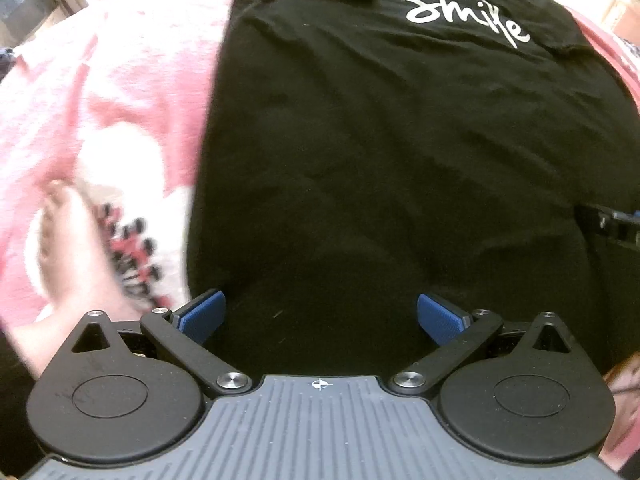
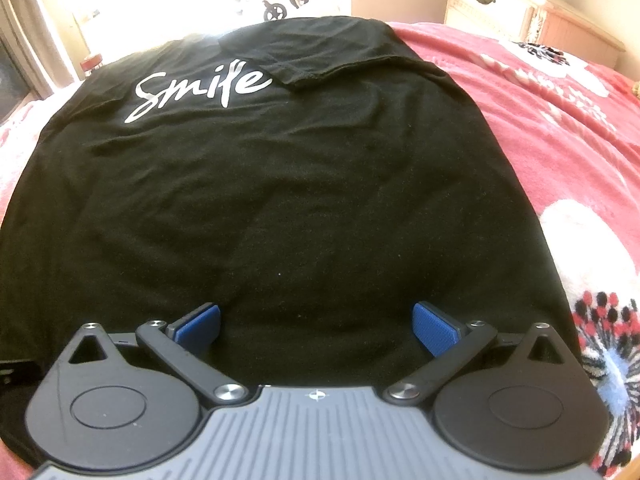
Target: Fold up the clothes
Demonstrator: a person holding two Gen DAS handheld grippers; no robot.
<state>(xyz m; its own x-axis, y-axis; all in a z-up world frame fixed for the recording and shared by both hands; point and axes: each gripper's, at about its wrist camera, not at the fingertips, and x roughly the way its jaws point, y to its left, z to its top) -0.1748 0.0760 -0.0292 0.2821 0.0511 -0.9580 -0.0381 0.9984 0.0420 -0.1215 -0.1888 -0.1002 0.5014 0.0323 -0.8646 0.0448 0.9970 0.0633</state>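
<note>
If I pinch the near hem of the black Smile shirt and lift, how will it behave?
The black shirt will probably drape and sag, not hold shape: it lies limp with soft wrinkles. Its sleeves are already folded inward, so they may flop open when lifted. It likely drags on the fuzzy pink blanket rather than sliding. Both the left gripper and right gripper are open above it.

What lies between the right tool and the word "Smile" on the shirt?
Only plain black fabric of the shirt, lightly wrinkled. The right wrist view shows nothing else between the open right tool and the white word "Smile".
</note>
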